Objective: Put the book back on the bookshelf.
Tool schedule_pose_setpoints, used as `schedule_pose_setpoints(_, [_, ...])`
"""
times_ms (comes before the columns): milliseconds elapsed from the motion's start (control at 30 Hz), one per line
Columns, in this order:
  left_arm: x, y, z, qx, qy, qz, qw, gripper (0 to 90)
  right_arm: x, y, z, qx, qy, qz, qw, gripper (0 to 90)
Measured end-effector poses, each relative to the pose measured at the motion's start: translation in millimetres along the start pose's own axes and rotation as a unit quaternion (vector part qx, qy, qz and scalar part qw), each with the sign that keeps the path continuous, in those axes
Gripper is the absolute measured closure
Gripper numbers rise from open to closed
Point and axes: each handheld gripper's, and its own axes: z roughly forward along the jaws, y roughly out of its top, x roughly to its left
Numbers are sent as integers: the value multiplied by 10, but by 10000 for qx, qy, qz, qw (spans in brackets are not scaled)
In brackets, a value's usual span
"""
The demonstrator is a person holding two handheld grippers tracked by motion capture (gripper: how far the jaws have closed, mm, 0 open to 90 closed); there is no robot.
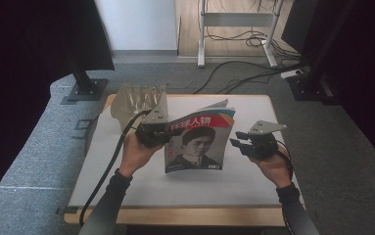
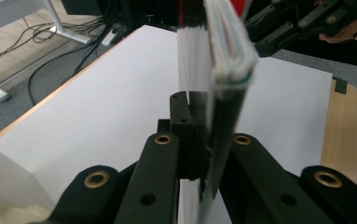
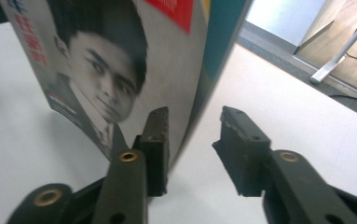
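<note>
Black jaws of the left tool (image 2: 192,140) clamp the magazine (image 1: 197,142) by its left edge, holding it upright above the table (image 1: 126,181) so the cover faces the person. Right tool (image 3: 192,144) sits open, jaws either side of the magazine's free right edge, not yet pinching; likely lined up to take that edge for a two-sided hold or to turn the cover. Magazine: glossy thin pages, fanned slightly, portrait cover with red title band. Table: flat white matte top, wood rim. Translucent ridged plastic rack (image 1: 136,103) stands behind the left tool.
</note>
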Motion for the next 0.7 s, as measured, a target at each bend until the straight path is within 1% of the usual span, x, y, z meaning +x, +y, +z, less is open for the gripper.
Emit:
schedule_pose_setpoints(33, [7, -7, -17, 4, 18, -13, 10000, 871, -3, -18, 18, 19, -6, 2, 10000, 575])
schedule_pose_setpoints(67, [17, -19, -38, 0, 40, -27, 10000, 872, -7, -45, 45, 39, 6, 30, 10000, 524])
schedule_pose_setpoints(100, [29, -33, -60, -14, 63, -54, 10000, 872, -7, -45, 45, 39, 6, 30, 10000, 524])
schedule_pose_setpoints(167, [58, -64, -106, -48, 81, -121, 9999, 872, -7, -108, 97, 103, -2, 61, 9999, 462])
schedule_pose_setpoints(200, [78, -83, -137, -52, 76, -171, 9998, 872, -7, -108, 97, 103, -2, 61, 9999, 462])
schedule_pose_setpoints(233, [87, -94, -152, -70, 87, -209, 9997, 872, -11, -139, 123, 137, 16, 58, 9999, 440])
schedule_pose_setpoints(267, [113, -118, -199, -80, 103, -265, 9996, 872, -11, -186, 154, 203, 45, 121, 9997, 404])
schedule_pose_setpoints(333, [123, -128, -221, -85, 122, -288, 9995, 872, -13, -213, 171, 240, 73, 155, 9996, 393])
schedule_pose_setpoints(367, [134, -136, -244, -89, 135, -312, 9994, 873, -16, -268, 200, 261, 69, 223, 9994, 368])
schedule_pose_setpoints(400, [155, -151, -294, -85, 181, -346, 9992, 872, -18, -296, 211, 273, 79, 261, 9993, 356])
schedule_pose_setpoints(533, [189, -172, -382, -93, 242, -435, 9987, 873, -31, -413, 255, 325, 87, 332, 9989, 303])
schedule_pose_setpoints(700, [241, -210, -523, -112, 335, -587, 9977, 873, -42, -566, 312, 479, 109, 359, 9981, 248])
